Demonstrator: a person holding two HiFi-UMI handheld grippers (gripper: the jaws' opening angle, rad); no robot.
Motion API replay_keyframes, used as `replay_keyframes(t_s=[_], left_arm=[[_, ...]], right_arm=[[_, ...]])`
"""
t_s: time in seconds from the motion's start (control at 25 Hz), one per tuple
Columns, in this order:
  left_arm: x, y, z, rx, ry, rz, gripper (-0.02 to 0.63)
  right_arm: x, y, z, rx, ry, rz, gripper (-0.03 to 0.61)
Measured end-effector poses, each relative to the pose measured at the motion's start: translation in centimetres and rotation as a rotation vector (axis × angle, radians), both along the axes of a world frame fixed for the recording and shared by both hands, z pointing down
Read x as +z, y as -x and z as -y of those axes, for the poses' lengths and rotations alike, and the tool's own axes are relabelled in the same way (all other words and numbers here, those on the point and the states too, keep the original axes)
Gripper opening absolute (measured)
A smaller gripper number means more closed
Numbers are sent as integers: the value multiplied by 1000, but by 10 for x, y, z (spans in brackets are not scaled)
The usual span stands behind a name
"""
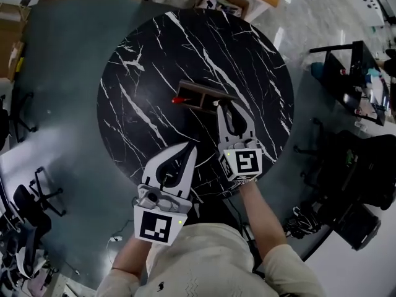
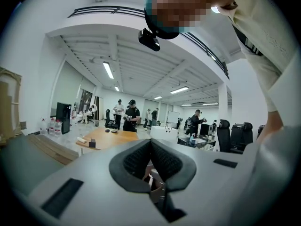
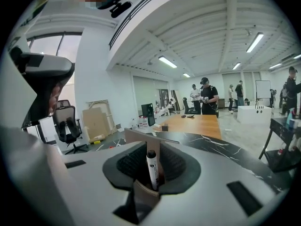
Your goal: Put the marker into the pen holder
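At lower centre of the head view, the left gripper [image 1: 189, 150] hangs over the near edge of the black marble table [image 1: 148, 54], its jaws together with nothing between them. Just right of it and further up the frame, the right gripper [image 1: 219, 107] reaches to mid-frame. Its own view shows the jaws clamped on the marker [image 3: 151, 169], white barrel upright and black cap uppermost. Directly beyond the tips stands the brown pen holder [image 1: 202, 95], near the table's centre; whether the tips touch it cannot be confirmed. A small red item [image 1: 179, 99] lies at the holder's left end, too small to identify. The marker is not yet in the holder.

Risks, as assessed:
- The holder looks light and is unbraced, so a nudge from the jaws could shift or tip it.
- Release before the barrel is over the opening would drop the marker onto the table, where it may roll.
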State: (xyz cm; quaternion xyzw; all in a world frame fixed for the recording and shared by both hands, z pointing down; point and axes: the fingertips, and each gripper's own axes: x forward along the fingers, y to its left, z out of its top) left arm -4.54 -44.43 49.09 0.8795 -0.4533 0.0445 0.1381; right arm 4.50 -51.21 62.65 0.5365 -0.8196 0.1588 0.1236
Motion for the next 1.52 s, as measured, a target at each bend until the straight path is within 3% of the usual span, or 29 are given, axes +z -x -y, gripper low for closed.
replay_keyframes(t_s=[0.24, 0.28, 0.44, 0.72, 1.08, 1.52], left_arm=[[-6, -10, -6, 11, -15, -5, 9], [-9, -11, -8, 7, -20, -4, 9], [-24, -9, -20, -16, -35, -4, 9], [-62, -21, -58, -11, -75, 18, 9], [-91, -43, -110, -52, -107, -21, 9], [-90, -51, -140, -66, -106, -27, 9]], right_arm=[[-51, -14, -4, 36, -93, 39, 81], [-68, -16, -7, 33, -118, 60, 44], [-144, -18, -33, -16, -201, 125, 17], [-233, -16, -104, -91, -265, 112, 17], [-241, -11, -184, -133, -230, 136, 17], [-240, -13, -207, -147, -214, 113, 17]])
